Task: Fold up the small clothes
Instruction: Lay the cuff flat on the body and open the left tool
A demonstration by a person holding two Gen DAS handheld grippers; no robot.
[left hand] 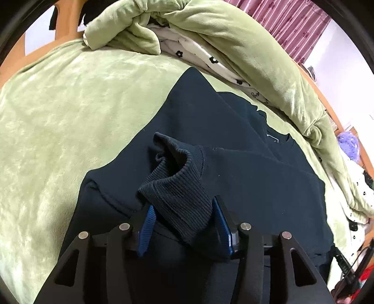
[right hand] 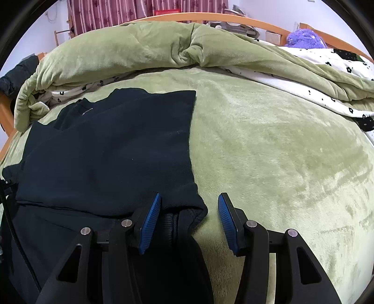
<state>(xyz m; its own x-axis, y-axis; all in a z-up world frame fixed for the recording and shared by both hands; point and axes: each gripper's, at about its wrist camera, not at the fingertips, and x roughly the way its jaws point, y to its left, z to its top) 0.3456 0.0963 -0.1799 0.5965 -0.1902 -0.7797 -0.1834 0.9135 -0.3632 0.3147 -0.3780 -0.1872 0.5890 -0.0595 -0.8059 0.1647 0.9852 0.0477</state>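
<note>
A dark navy sweatshirt lies partly folded on a green plush blanket. Its ribbed cuff stands bunched up between the blue pads of my left gripper, whose jaws are wide apart around it. In the right wrist view the sweatshirt covers the left half of the blanket. My right gripper is open at the sweatshirt's near right corner, with the folded hem between its pads and not pinched.
A rolled green quilt with a white flower-print lining lies along the far side of the bed; it also shows in the right wrist view. A wooden bed frame, striped curtains and a purple plush item are behind.
</note>
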